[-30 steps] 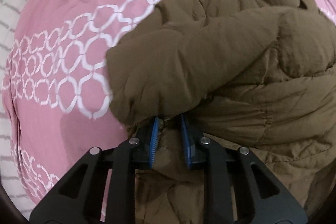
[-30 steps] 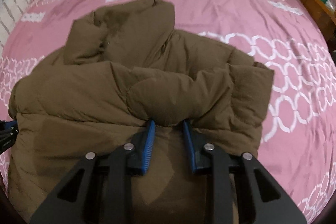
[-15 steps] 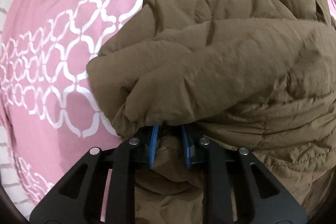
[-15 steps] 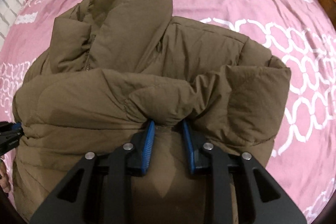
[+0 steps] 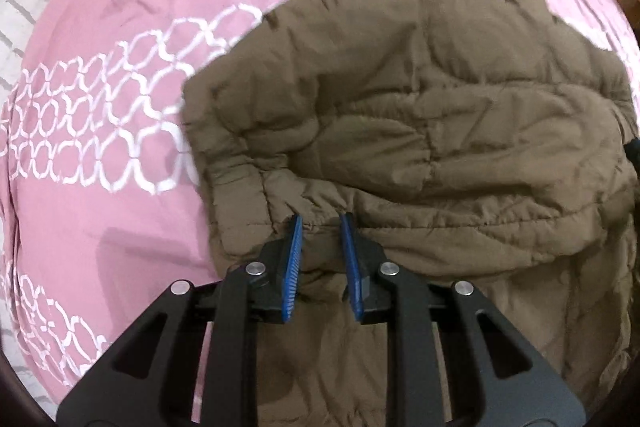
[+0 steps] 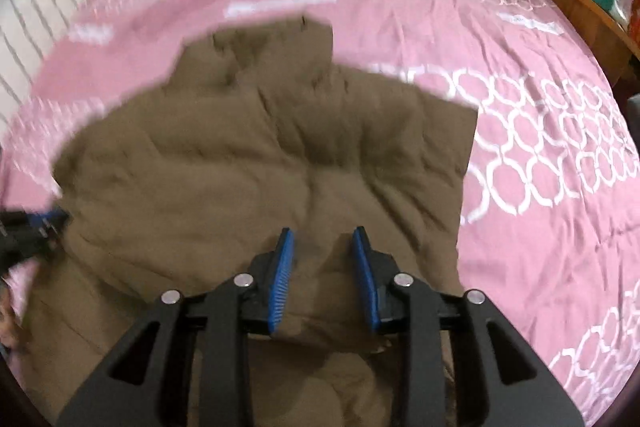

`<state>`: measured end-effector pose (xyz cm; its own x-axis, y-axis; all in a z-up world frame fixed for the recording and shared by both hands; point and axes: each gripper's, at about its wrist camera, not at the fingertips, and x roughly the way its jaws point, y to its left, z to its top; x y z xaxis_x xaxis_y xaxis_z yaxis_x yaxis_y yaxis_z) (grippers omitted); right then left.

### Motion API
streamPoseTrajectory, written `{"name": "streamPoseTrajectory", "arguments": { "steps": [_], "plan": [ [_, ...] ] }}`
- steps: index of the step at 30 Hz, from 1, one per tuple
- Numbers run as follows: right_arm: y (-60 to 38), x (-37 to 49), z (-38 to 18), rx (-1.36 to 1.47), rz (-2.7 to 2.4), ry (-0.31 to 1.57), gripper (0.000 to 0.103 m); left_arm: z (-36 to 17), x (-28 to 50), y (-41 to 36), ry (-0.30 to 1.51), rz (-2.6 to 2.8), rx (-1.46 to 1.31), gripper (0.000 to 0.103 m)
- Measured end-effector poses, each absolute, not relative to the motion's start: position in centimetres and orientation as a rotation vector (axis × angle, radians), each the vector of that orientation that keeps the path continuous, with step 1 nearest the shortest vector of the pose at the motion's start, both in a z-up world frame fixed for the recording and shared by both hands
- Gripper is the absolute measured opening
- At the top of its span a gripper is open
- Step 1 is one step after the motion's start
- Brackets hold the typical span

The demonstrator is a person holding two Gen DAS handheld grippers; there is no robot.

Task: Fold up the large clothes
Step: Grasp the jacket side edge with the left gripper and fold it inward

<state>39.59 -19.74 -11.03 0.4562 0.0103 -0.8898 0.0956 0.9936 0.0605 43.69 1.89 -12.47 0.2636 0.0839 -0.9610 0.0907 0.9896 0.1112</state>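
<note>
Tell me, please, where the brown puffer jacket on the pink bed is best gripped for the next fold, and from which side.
Probably the brown puffer jacket is best gripped at its lower hem, from the near side, pointing down. The hem lies nearest both grippers, and its thin stitched edge fits between pads better than the puffy quilted body. The collar lies far away on the pink bedspread.

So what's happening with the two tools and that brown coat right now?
Left tool shut, over hem. Right tool opening, nothing gripped. Brown coat folded on pink bedspread. Nothing obstructing.

Left gripper (image 5: 320, 223) pointed steeply down over jacket (image 5: 420, 115), jaws near shut, nothing clearly pinched. Right gripper (image 6: 322, 237) angled down over jacket, jaws opening, fabric below, not gripped.
</note>
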Motion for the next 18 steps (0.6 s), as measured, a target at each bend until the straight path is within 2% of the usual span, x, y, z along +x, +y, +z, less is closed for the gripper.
{"name": "streamPoseTrajectory", "arguments": {
  "steps": [4, 7, 12, 14, 16, 18],
  "plan": [
    [-21.5, 40.6, -13.9, 0.154, -0.054, 1.159, 0.03, -13.8, 45.5, 2.4, 1.352, -0.018, 0.094, 0.019],
    [-20.9, 41.5, -14.8, 0.135, -0.077, 1.191, 0.03, -14.1, 46.2, 1.5, 1.347, -0.004, 0.174, 0.018],
    [-20.9, 40.9, -13.4, 0.162, -0.101, 1.161, 0.033, -11.7, 44.8, 0.8, 1.262, 0.014, 0.264, 0.019],
    [-20.8, 39.1, -12.1, 0.185, -0.107, 1.118, 0.046, -10.2, 42.9, 0.9, 1.208, 0.016, 0.249, 0.027],
    [-20.7, 35.5, -9.9, 0.245, -0.084, 1.021, 0.075, -9.1, 40.0, 1.5, 1.17, 0.011, 0.222, 0.054],
    [-20.2, 31.8, -8.6, 0.271, -0.069, 0.96, 0.078, -8.5, 36.9, 2.2, 1.153, 0.004, 0.203, 0.057]
  ]
}}
